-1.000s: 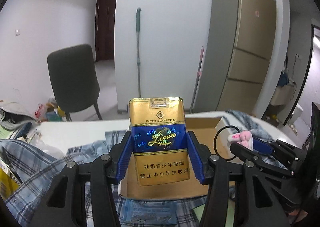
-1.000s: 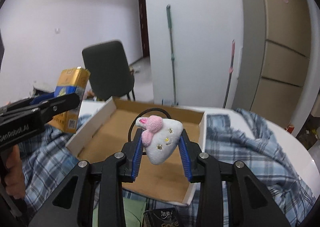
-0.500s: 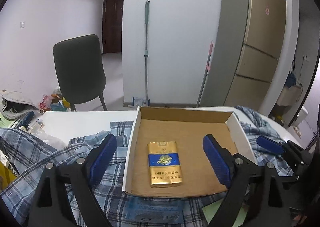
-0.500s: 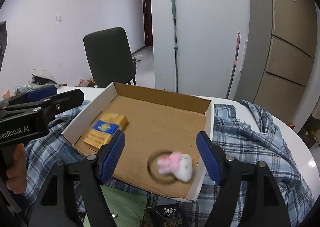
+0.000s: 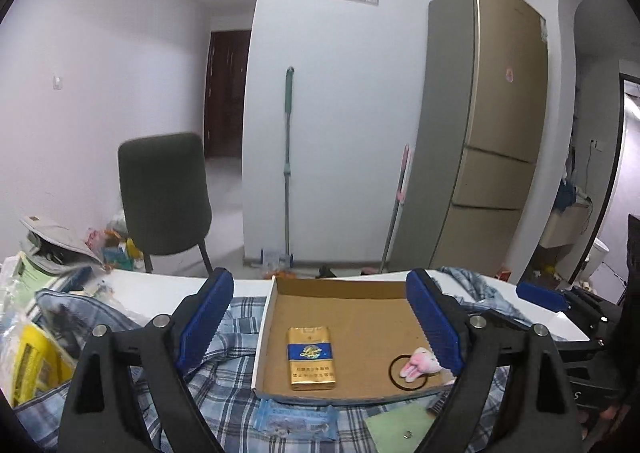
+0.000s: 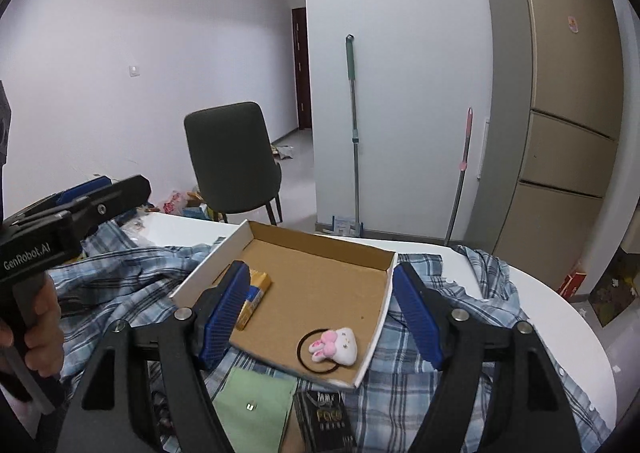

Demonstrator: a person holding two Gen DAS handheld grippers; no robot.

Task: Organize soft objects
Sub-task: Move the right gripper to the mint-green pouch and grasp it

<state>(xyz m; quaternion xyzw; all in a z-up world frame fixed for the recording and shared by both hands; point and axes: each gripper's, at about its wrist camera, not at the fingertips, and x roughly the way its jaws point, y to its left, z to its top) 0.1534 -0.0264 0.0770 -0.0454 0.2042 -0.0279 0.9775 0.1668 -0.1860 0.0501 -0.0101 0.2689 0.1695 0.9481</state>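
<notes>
A shallow cardboard box (image 5: 340, 287) (image 6: 320, 243) lies on a plaid shirt (image 5: 224, 337) (image 6: 460, 333) on the white table. Inside it lie a gold and blue cigarette pack (image 5: 311, 358) (image 6: 256, 295) at the left and a white bunny hair tie with a black loop (image 5: 418, 364) (image 6: 334, 345) at the right front. My left gripper (image 5: 320, 327) is open and empty, held above and before the box. My right gripper (image 6: 320, 313) is open and empty above the box's front edge. Each gripper shows in the other's view, the left (image 6: 80, 205) and the right (image 5: 560, 301).
A clear blue packet (image 5: 296, 419), a green card (image 5: 404, 427) (image 6: 256, 401) and a black pack (image 6: 326, 419) lie before the box. Clutter (image 5: 32, 349) fills the table's left. A dark chair (image 5: 164, 193), mops (image 5: 287, 173) and a fridge (image 5: 488, 141) stand behind.
Both grippers opened and let go: the cigarette pack and the bunny hair tie now lie in the box. Both grippers have since pulled back and up.
</notes>
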